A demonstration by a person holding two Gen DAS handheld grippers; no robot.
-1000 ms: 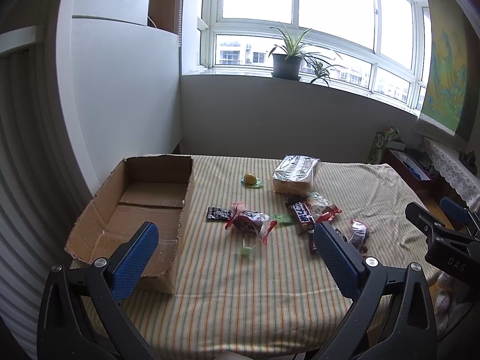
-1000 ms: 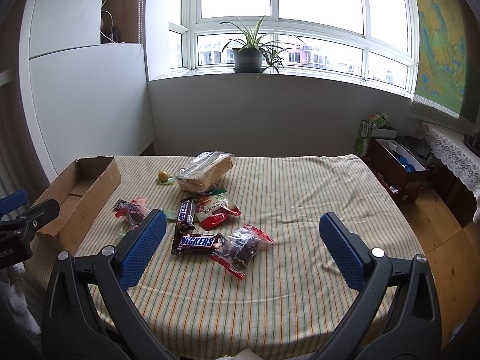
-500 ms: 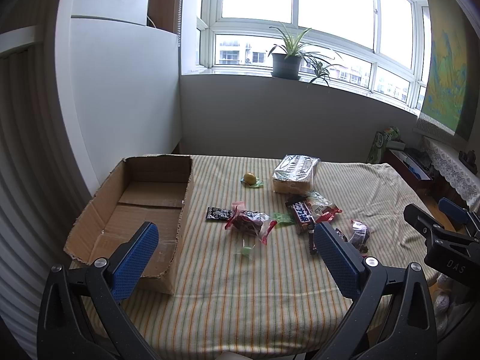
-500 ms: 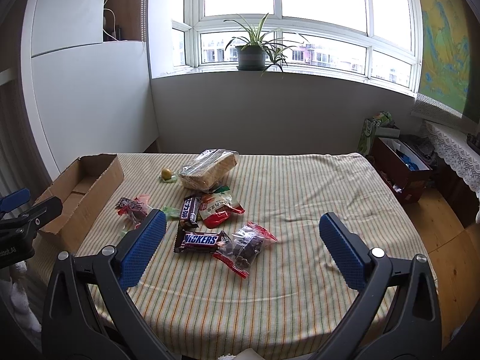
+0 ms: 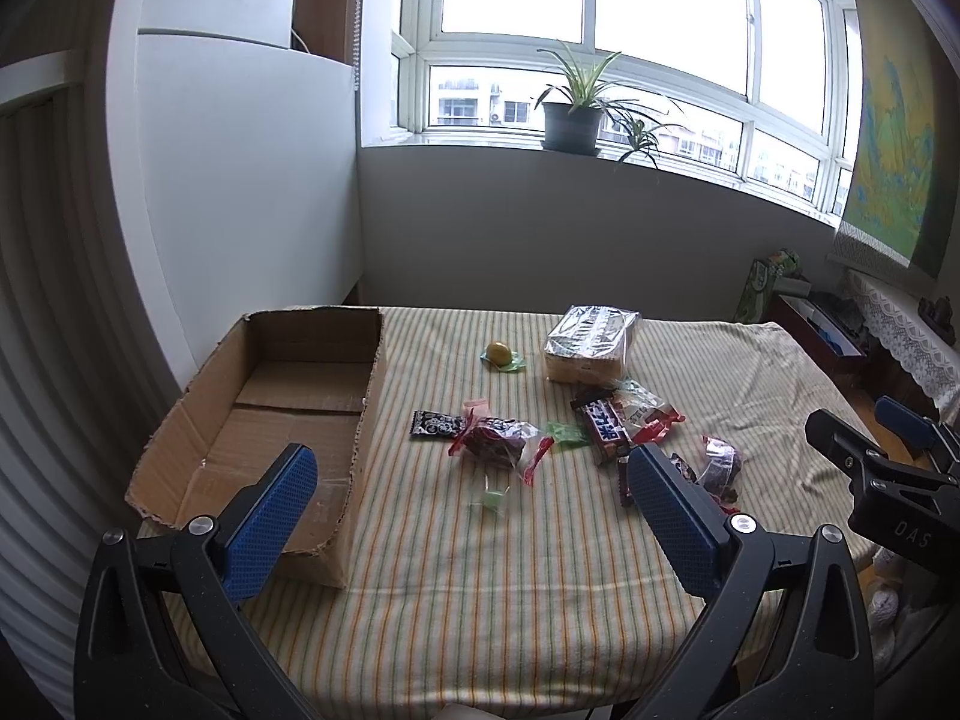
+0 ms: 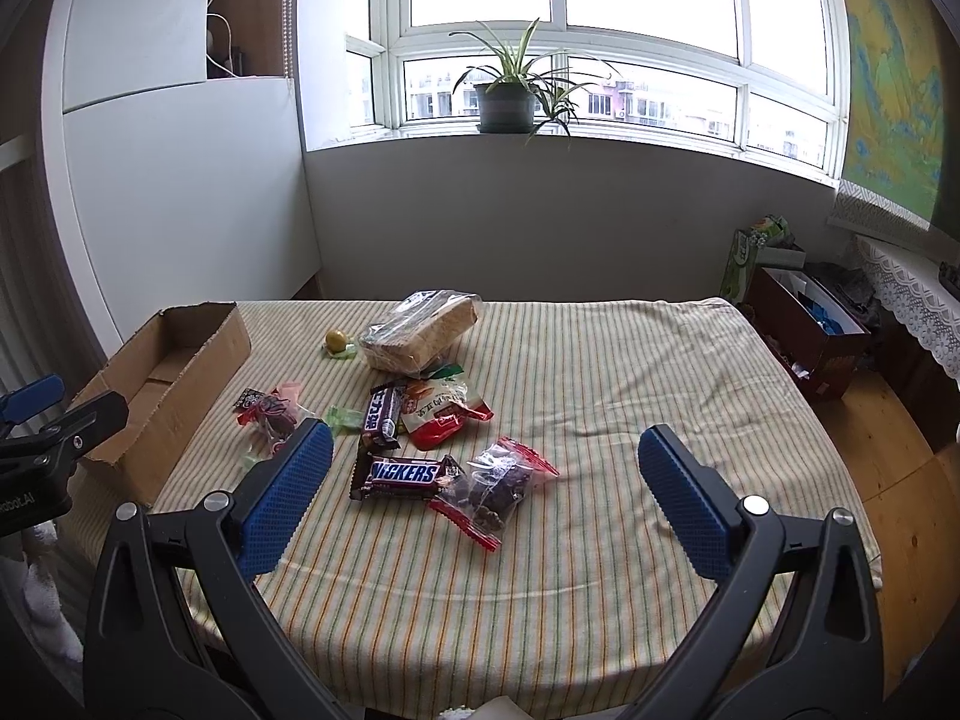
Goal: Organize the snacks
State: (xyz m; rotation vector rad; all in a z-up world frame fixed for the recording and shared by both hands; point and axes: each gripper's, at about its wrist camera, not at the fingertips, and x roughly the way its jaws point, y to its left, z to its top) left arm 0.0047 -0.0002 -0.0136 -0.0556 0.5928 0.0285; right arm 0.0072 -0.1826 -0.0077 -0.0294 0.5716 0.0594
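Note:
Snacks lie scattered mid-table: a Snickers bar (image 6: pixel 403 473), a second chocolate bar (image 6: pixel 381 409), a red-edged clear bag of dark fruit (image 6: pixel 495 489), a red packet (image 6: pixel 437 411), a wrapped bread loaf (image 6: pixel 420 330), a yellow candy (image 6: pixel 336 339) and another red-edged bag (image 5: pixel 499 443). An open cardboard box (image 5: pixel 264 402) stands at the table's left. My left gripper (image 5: pixel 468 504) is open and empty, above the near table edge. My right gripper (image 6: pixel 483 492) is open and empty, above the near edge in front of the snacks.
The table wears a striped cloth (image 6: pixel 600 372). A small black packet (image 5: pixel 437 423) and green candies (image 5: pixel 567 432) lie among the snacks. A potted plant (image 6: pixel 507 99) stands on the windowsill. A red-brown crate (image 6: pixel 804 330) sits on the floor at right.
The right gripper has moved slightly forward toward the snacks. The left gripper has barely moved. Both stay open.

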